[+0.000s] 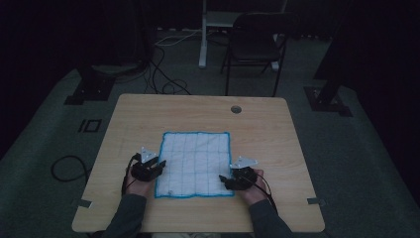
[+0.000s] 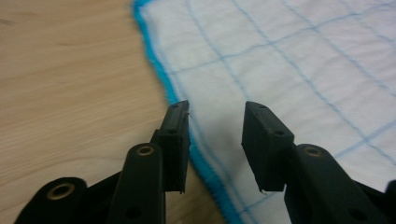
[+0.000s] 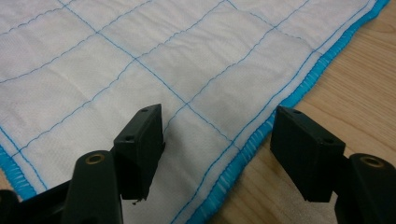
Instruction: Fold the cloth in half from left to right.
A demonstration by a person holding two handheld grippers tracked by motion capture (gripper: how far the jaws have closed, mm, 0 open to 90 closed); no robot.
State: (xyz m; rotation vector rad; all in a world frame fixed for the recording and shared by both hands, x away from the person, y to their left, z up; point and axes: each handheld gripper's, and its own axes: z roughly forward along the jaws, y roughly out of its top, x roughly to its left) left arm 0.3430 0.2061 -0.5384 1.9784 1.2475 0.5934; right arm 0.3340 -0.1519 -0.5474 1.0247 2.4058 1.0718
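The likeliest slip from here is a thin pinch: each tool straddles only the hem of the quilted cloth (image 1: 194, 164), so if the jaws close too shallow they may catch the blue binding alone and it could slide out on the lift. If they press down too hard before closing, they may scrape the wooden table (image 1: 257, 124) and push the fabric into a wrinkle instead of getting under it. Uneven timing between the two hands would probably skew the fold.

The cloth, white with a pale blue grid and a bright blue border, lies flat and spread at the centre of the table. The left tool (image 1: 148, 168) sits at the cloth's 9 o'clock side, toward the near corner, jaws released and gaping; in the left gripper view (image 2: 215, 140) the blue edge runs between the two jaws, one over bare wood, the other over fabric. The right tool (image 1: 238, 178) is at about 4 o'clock of the cloth, near its close right corner, also released; in the right gripper view (image 3: 219, 149) the border passes between the jaws, the cloth itself toward 10 o'clock. Neither grasps anything.
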